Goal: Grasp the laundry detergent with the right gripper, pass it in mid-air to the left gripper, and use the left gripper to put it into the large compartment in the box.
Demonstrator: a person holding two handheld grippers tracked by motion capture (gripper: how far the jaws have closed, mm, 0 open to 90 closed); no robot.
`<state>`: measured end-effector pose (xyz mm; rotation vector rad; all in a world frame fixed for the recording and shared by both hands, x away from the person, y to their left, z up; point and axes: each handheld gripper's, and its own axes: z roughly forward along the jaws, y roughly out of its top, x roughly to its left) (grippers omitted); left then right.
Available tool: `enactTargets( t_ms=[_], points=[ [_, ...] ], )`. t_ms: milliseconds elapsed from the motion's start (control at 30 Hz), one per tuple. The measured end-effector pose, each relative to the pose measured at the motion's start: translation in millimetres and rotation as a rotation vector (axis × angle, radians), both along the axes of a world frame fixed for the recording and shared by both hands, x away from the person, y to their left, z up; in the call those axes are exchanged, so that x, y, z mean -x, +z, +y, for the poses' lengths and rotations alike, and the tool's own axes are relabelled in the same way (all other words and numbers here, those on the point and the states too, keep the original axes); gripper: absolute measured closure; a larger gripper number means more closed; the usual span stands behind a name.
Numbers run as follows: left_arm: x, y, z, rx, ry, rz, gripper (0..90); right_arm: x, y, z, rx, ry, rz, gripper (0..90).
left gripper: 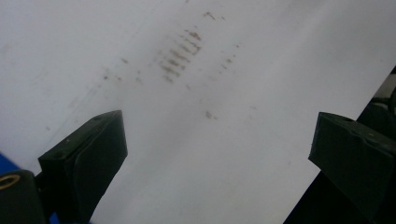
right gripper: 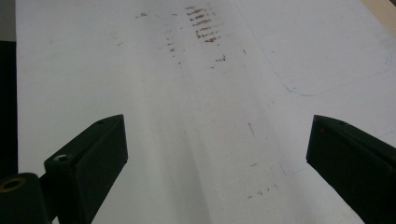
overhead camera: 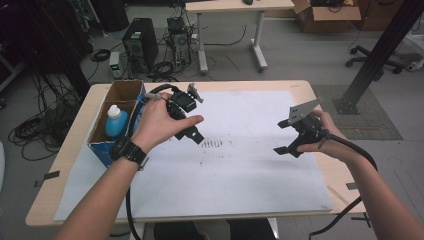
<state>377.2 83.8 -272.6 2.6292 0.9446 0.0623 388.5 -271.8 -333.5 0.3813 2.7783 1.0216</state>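
High view: left gripper (overhead camera: 192,131) over white sheet (overhead camera: 240,175), cardboard box (overhead camera: 117,107) with blue bottle (overhead camera: 116,121) near, at 9 o'clock; right gripper (overhead camera: 290,137) at 3 o'clock. Left gripper view: 2 jaws wide, gripping nothing, brown smudges (left gripper: 180,56) at 12 o'clock. Right gripper view: 2 jaws wide, gripping nothing, over sheet.

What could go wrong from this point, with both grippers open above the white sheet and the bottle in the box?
The left gripper hangs open beside the cardboard box; a reach for the blue bottle could catch the box wall. The brown marks may smear if jaws drag across the white sheet. The right gripper's cable could snag the table edge.
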Motion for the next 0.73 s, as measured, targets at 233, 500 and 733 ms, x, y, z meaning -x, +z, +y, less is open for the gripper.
enactTargets(
  t_ms=[233, 500, 733],
  points=[
    [1.0, -16.0, -5.3, -0.018, -0.023, 0.025, 4.4, 0.2, -0.6, -1.1, -0.001, 0.001, 0.002, 5.2],
    [2.3, -16.2, -3.5, -0.01, -0.033, 0.035, 4.4, 0.3, 0.1, -0.8, -0.002, 0.0, 0.0, 5.2],
    [3.0, -15.8, -2.6, -0.007, -0.029, 0.031, 4.4, 1.3, 0.0, 1.2, 0.0, 0.005, 0.001, 5.2]
  ],
)
